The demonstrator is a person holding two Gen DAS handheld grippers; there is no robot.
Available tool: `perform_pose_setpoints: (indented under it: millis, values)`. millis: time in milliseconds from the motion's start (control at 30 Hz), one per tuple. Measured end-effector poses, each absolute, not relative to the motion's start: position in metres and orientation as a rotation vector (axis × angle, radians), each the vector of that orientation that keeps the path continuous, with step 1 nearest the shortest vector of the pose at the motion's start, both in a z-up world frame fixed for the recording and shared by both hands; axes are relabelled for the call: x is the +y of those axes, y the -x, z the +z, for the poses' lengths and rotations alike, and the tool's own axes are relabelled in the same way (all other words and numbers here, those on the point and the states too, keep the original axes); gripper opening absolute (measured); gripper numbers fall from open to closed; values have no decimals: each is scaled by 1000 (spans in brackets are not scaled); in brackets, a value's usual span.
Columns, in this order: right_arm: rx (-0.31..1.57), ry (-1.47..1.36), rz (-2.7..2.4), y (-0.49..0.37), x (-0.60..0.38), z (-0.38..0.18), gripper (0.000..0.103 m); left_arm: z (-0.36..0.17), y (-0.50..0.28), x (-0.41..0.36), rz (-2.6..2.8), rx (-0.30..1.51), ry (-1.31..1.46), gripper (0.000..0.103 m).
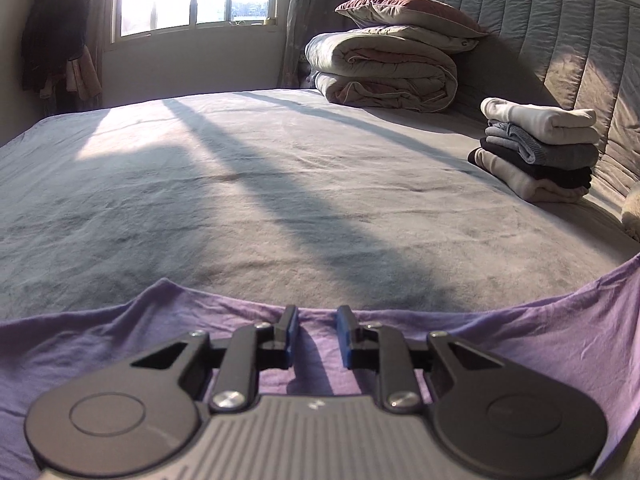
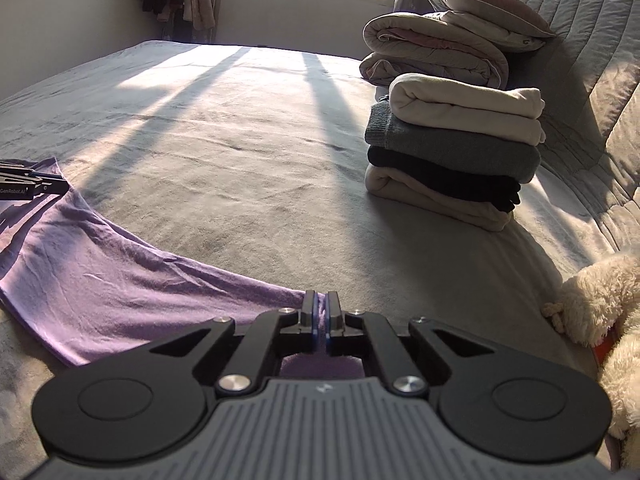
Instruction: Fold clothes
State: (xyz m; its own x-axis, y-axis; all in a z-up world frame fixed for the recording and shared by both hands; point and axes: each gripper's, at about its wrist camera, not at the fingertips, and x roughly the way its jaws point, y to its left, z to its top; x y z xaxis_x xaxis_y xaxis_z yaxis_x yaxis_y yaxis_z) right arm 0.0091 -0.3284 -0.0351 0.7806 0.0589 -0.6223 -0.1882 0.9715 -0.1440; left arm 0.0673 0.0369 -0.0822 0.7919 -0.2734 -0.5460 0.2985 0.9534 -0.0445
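Left gripper point(image 1: 317, 314) jaws parted over purple garment point(image 1: 520, 336) near edge, nothing pinched, right gripper point(image 2: 321, 304) clenched on same garment's right corner, garment spread along near side of grey bed point(image 2: 240, 140), folded clothes stack point(image 2: 452, 152) far right, plush toy point(image 2: 600, 300) beside it.

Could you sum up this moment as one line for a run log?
task: fold clothes | right hand-held gripper: shut on purple shirt | left hand-held gripper: open over its edge | folded stack: untouched on bed

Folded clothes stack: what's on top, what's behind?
A cream folded garment tops the folded clothes stack; under it grey, black and cream layers. Behind: rolled duvet and quilted headboard. The stack's back is hidden.
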Motion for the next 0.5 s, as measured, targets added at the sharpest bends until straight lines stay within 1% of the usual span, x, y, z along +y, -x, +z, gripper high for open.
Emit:
perform_pose_setpoints:
  millis: [133, 400, 500]
  values:
    - [643, 226, 122, -5, -328, -32, 3, -82, -68, 39, -283, 570, -32, 21]
    - [663, 224, 109, -7, -332, -34, 3, -79, -65, 38, -270, 547, -27, 21]
    - [670, 218, 107, -13, -332, -38, 3, -80, -67, 33, -286, 578, -49, 21]
